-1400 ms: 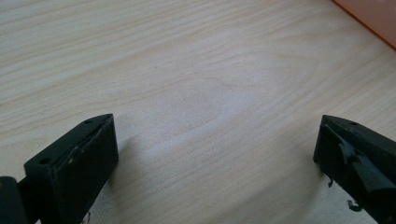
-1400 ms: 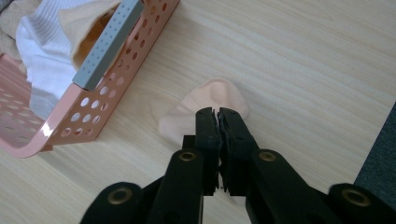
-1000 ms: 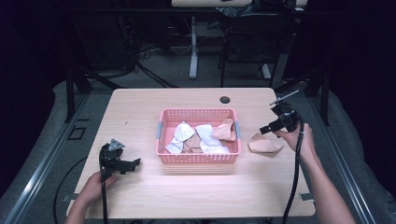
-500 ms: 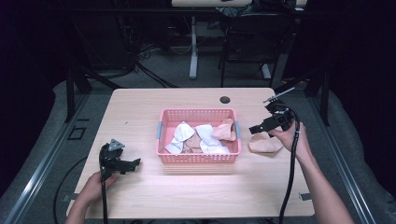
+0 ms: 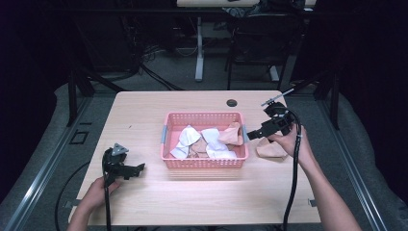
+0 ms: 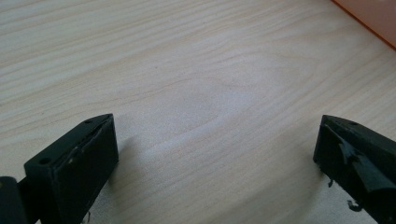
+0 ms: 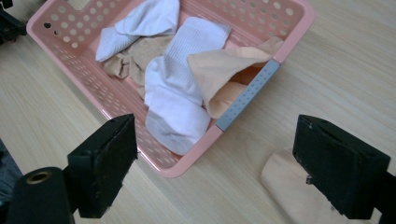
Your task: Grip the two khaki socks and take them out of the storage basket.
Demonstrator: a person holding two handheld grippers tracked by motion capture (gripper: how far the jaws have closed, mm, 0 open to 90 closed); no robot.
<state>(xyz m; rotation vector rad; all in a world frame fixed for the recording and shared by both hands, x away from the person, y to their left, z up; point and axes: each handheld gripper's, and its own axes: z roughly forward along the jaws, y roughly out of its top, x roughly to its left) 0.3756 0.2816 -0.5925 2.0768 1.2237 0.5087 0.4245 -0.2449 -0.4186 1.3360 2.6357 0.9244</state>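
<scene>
A pink plastic basket (image 5: pixel 204 164) stands mid-table and holds several white and peach socks. One peach sock (image 5: pixel 234 133) drapes over its right end by the grey handle (image 7: pixel 247 95). White socks (image 7: pixel 182 93) lie beside it inside the basket (image 7: pixel 299 28). Another peach sock (image 5: pixel 272 149) lies on the table right of the basket, under the person's right hand, and shows by the right jaw (image 7: pixel 289 186). My right gripper (image 5: pixel 250 134) is open, empty, and pointed at the basket's right end (image 7: pixel 217 140). My left gripper (image 5: pixel 137 169) is open over bare wood (image 6: pixel 215 128) at the front left.
A black round grommet (image 5: pixel 232 102) sits near the table's far edge. The wooden table (image 5: pixel 144 115) has bare wood left of the basket and along the front. A corner of the basket (image 6: pixel 373 14) shows in the left gripper view. Dark stands and cables lie beyond the table.
My right gripper has moved a little to the left, toward the basket's right end. The left gripper and the socks have stayed where they were.
</scene>
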